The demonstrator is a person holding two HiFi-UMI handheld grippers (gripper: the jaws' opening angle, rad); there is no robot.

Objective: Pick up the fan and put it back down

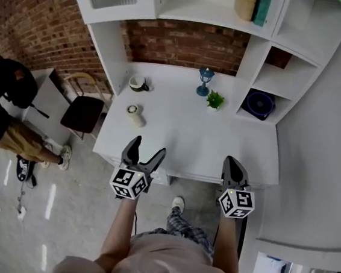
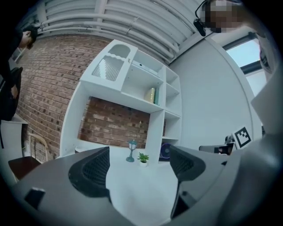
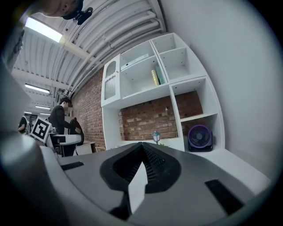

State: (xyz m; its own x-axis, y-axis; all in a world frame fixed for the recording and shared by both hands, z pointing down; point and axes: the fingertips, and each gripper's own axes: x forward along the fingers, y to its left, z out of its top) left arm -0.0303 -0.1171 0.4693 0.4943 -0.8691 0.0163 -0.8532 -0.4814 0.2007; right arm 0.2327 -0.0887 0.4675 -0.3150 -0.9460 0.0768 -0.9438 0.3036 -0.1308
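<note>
A small round purple fan (image 1: 259,104) stands in the lowest cubby of the white shelf unit at the desk's back right; it also shows in the right gripper view as the fan (image 3: 200,137) and, small, as the fan (image 2: 165,151) past the left jaws. My left gripper (image 1: 146,151) hovers open over the desk's front edge, with nothing between its jaws. My right gripper (image 1: 233,164) is shut and empty at the front edge, well short of the fan.
On the white desk (image 1: 183,134) stand a blue lamp ornament (image 1: 205,81), a small potted plant (image 1: 214,100), a mug (image 1: 137,83) and a lying cylinder (image 1: 135,115). A chair (image 1: 83,111) and a seated person (image 1: 7,103) are at the left.
</note>
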